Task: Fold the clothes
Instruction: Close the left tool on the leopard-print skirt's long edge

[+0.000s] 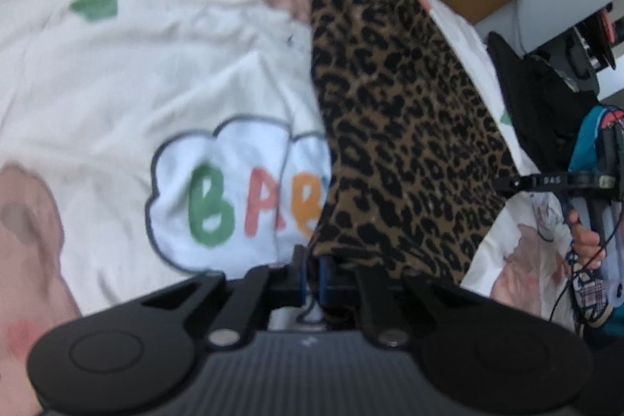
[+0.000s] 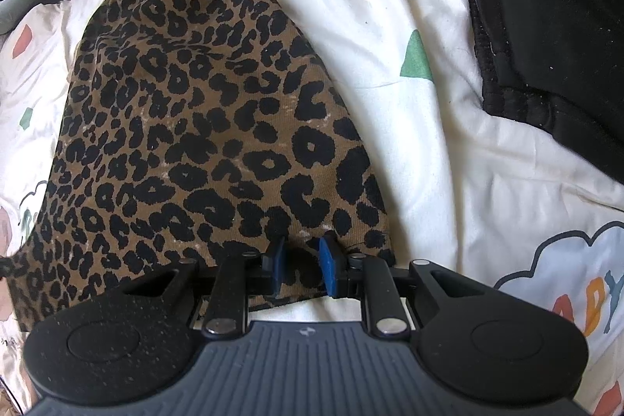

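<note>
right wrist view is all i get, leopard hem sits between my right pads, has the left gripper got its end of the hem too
Observer: Yes. In the left wrist view the left gripper has its blue pads almost together, with the near hem of the leopard-print garment pinched between them.
Operator: what's next to the garment on that side
Observer: A cloud print with coloured letters on the bedsheet. The garment's edge lies over the cloud's right part and hides the rest of the word.
</note>
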`<move>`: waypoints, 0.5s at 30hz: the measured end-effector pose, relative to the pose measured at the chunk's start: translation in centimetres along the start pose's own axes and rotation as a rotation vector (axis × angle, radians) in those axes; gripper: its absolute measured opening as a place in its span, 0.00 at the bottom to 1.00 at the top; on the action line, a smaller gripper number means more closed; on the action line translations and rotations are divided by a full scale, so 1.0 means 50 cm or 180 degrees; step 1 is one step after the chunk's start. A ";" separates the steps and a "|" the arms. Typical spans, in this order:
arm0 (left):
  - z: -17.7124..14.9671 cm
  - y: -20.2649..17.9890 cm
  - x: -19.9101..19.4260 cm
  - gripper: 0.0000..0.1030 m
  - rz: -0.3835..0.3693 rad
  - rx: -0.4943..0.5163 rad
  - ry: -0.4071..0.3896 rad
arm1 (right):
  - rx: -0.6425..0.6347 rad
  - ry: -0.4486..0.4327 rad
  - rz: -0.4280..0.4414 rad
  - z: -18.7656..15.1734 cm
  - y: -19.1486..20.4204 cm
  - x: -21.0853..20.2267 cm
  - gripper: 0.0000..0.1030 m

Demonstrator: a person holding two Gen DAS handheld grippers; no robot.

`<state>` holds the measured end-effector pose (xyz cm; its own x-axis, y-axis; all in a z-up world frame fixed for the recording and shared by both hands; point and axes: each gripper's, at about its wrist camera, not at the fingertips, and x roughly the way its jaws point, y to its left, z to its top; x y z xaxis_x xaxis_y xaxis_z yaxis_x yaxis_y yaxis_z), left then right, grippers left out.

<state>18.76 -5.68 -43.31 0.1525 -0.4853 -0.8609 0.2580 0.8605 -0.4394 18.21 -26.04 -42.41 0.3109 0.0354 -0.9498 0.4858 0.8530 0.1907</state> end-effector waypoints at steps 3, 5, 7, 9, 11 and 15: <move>-0.010 0.010 -0.029 0.11 -0.0064 -0.0143 -0.0025 | 0.0032 -0.0008 0.0030 -0.002 -0.003 -0.003 0.24; -0.017 0.002 -0.057 0.16 -0.0151 -0.0232 -0.0151 | 0.0058 -0.0013 0.0044 -0.002 -0.005 -0.004 0.24; -0.021 -0.011 -0.070 0.35 -0.0270 -0.0294 -0.0244 | 0.0064 -0.0015 0.0046 -0.003 -0.004 -0.005 0.24; -0.023 -0.025 -0.067 0.42 -0.0367 -0.0291 -0.0249 | 0.0043 -0.0015 0.0035 -0.003 -0.002 -0.006 0.24; -0.025 -0.036 -0.054 0.42 -0.0366 -0.0265 -0.0196 | 0.0034 -0.0018 0.0029 -0.004 0.000 -0.006 0.24; -0.030 -0.032 -0.023 0.41 -0.0373 -0.0392 -0.0089 | 0.0065 -0.0022 0.0028 -0.004 0.001 -0.007 0.25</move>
<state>16.72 -6.27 -41.98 0.1550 -0.5860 -0.7953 0.1569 0.8095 -0.5658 17.95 -25.92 -42.10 0.3209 0.0392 -0.9463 0.4994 0.8420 0.2042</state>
